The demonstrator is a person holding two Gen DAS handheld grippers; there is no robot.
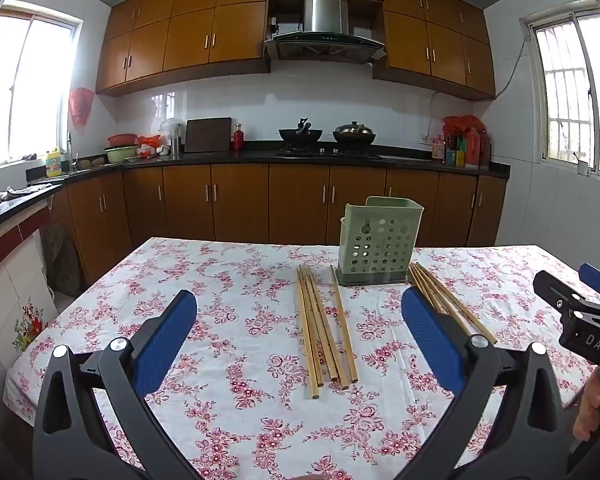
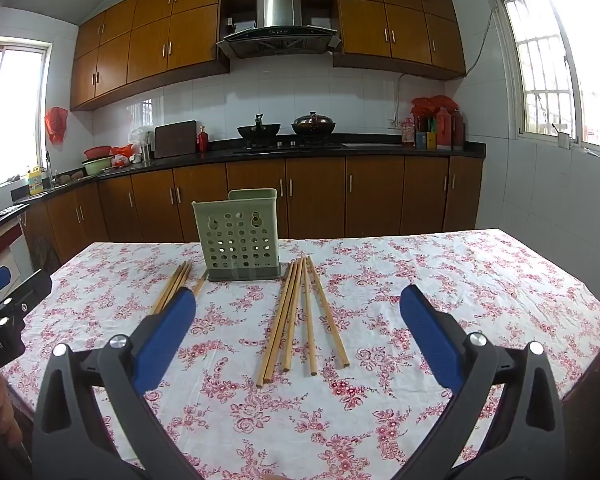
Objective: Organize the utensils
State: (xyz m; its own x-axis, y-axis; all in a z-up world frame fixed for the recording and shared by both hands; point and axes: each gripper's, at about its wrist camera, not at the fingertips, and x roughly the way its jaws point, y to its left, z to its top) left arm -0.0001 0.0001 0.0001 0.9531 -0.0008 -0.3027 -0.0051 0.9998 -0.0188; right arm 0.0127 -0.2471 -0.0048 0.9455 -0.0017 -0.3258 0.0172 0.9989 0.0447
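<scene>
A pale green perforated utensil holder (image 1: 380,240) stands upright on the floral tablecloth (image 1: 236,360), towards the far side. Several wooden chopsticks (image 1: 326,328) lie flat left of it, and a second bunch (image 1: 450,300) lies right of it. In the right wrist view the holder (image 2: 238,236) has the right bunch (image 2: 300,316) in front and the left bunch (image 2: 176,286) partly hidden by a finger. My left gripper (image 1: 299,304) is open and empty, hovering near the left bunch. My right gripper (image 2: 298,304) is open and empty, near the right bunch.
The table's near edge is close below both grippers. The right gripper shows at the left wrist view's right edge (image 1: 580,312); the left gripper shows at the right wrist view's left edge (image 2: 4,312). Brown kitchen cabinets and a black counter (image 1: 300,156) stand beyond the table.
</scene>
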